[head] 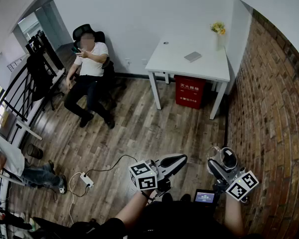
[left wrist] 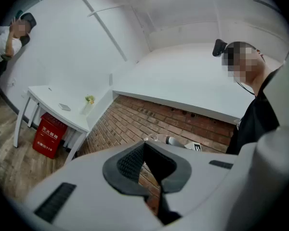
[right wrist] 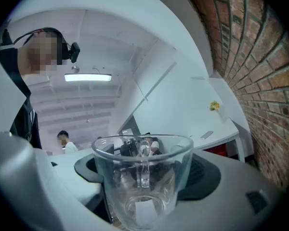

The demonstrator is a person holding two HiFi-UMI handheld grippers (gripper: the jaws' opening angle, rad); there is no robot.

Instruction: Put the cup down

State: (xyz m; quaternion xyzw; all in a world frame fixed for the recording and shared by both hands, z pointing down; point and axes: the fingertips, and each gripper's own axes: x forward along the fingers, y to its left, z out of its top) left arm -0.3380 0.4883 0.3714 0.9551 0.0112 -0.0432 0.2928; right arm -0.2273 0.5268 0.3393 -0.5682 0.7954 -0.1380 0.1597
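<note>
A clear glass cup [head: 226, 158] with a handle sits between the jaws of my right gripper [head: 220, 161], held in the air close to my body beside the brick wall. In the right gripper view the cup [right wrist: 143, 177] stands upright and empty, its handle on the far side, and the dark pads [right wrist: 202, 174] press on its sides with the jaws spread wide. My left gripper [head: 178, 160] hovers to the left at about the same height. Its jaws are shut with nothing between them, as the left gripper view [left wrist: 145, 159] shows.
A white table [head: 189, 63] stands far ahead against the wall, with a flower vase [head: 219, 34] and a small grey item on it and a red box [head: 190, 91] beneath. A person sits in an office chair [head: 89, 68]. Brick wall [head: 269, 108] on the right; power strip [head: 86, 179] on the wooden floor.
</note>
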